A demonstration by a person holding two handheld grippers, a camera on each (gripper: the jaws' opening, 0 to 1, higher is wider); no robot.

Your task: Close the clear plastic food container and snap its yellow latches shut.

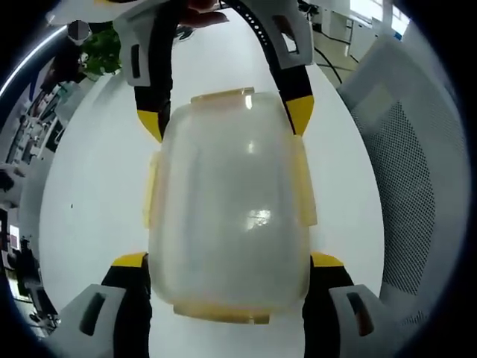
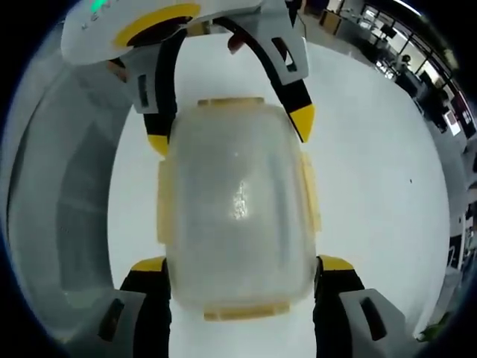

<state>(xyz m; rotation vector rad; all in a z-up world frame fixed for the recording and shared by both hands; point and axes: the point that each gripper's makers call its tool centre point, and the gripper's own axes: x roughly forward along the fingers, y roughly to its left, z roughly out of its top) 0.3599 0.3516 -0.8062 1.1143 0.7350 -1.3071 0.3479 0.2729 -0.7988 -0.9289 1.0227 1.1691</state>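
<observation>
The clear plastic container (image 1: 227,201) (image 2: 237,201) lies on the white table with its lid on top. Pale yellow latches show on its two long sides (image 1: 305,186) (image 2: 310,190) and on both ends (image 1: 221,96) (image 2: 246,309). My left gripper (image 1: 228,261) has its jaws spread wide around the near end, the fingers (image 1: 130,261) against the container's sides. From the opposite end my right gripper (image 2: 242,265) holds it the same way. Each gripper also appears facing the other, the right gripper (image 1: 223,119) and the left gripper (image 2: 229,133) at the container's far corners.
A grey perforated chair back (image 1: 406,179) (image 2: 59,194) stands beside the table. The white tabletop (image 1: 97,194) (image 2: 373,171) spreads around the container. A green plant (image 1: 100,52) sits at the table's far corner, with office desks beyond.
</observation>
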